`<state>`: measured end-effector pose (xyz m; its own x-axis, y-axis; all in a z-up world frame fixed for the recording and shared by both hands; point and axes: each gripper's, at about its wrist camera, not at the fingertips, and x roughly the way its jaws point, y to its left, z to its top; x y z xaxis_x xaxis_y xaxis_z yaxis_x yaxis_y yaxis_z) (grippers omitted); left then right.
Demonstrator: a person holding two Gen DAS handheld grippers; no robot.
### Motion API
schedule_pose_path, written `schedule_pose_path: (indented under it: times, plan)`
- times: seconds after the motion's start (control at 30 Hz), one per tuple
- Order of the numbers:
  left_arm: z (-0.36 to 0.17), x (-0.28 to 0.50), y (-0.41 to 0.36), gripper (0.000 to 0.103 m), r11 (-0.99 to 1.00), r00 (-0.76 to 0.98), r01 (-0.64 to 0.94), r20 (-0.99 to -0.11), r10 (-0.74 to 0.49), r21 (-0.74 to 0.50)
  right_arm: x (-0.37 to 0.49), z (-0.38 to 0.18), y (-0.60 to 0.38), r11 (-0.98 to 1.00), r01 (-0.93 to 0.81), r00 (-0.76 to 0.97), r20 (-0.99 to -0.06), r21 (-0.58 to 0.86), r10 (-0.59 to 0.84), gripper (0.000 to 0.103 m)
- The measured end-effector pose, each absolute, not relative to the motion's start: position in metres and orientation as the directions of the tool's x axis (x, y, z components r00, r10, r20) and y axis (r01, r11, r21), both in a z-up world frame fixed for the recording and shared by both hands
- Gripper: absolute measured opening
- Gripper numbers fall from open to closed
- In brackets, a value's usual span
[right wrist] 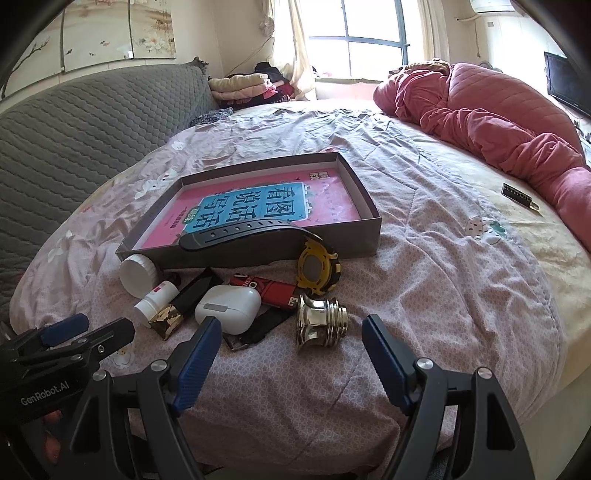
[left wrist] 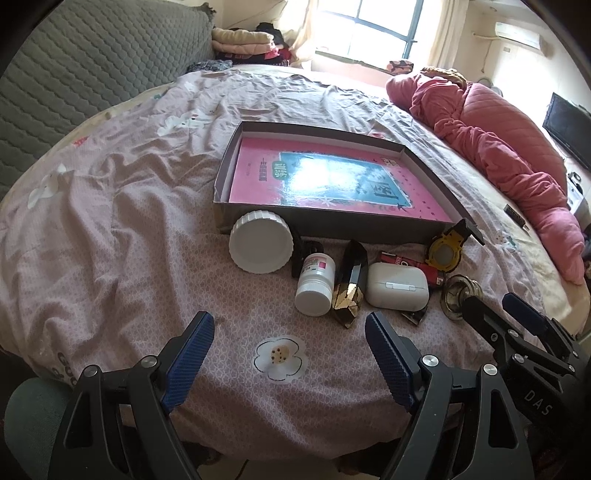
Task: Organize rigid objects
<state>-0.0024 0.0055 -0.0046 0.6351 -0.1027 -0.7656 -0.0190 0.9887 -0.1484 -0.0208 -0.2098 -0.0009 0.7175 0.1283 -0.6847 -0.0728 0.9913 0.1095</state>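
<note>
We judge the sorting has not begun: both jaws stand spread and empty, the left gripper (left wrist: 290, 363) and right gripper (right wrist: 291, 363) hovering at the bed's near edge. The clutter lies bunched against the tray's (right wrist: 364, 192) near wall: jar (left wrist: 260, 243), bottle (left wrist: 315, 284), earbud case (right wrist: 228, 304), watch (right wrist: 314, 267), metal knob (right wrist: 321, 323). Next we would close on one piece (the knob sits nearest the right gripper) and lift it into the tray. The bed (right wrist: 443, 258) is soft and wrinkled; a red quilt (right wrist: 480, 122) lies along its far edge, under a window.

Blown-out window (left wrist: 365, 29) backlight; edges perhaps fisheye-warped.
</note>
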Motion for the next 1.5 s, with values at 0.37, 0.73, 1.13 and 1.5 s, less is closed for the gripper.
schedule_pose_path:
  times: [0.37, 0.73, 1.13, 1.5]
  plan:
    - [-0.006, -0.002, 0.005, 0.085, 0.988, 0.633, -0.022, -0.767, -0.105, -0.153, -0.021, 0.0, -0.211, 0.992, -0.068, 0.719, -0.684, 0.109, 0.125, 0.077]
    - [-0.009, 0.003, 0.016, 0.085, 0.985, 0.626, -0.044, -0.773, -0.101, -0.164, -0.019, -0.002, -0.213, 0.991, -0.06, 0.711, -0.692, 0.121, 0.127, 0.077]
    - [-0.017, 0.025, 0.015, 0.085, 0.985, 0.582, -0.014, -0.803, -0.131, -0.171, -0.01, -0.01, -0.22, 0.99, -0.038, 0.69, -0.713, 0.133, 0.122, 0.077]
    - [-0.025, 0.049, 0.016, 0.068, 0.979, 0.543, -0.009, -0.823, -0.166, -0.204, -0.003, -0.014, -0.223, 0.99, -0.033, 0.68, -0.723, 0.137, 0.123, 0.077]
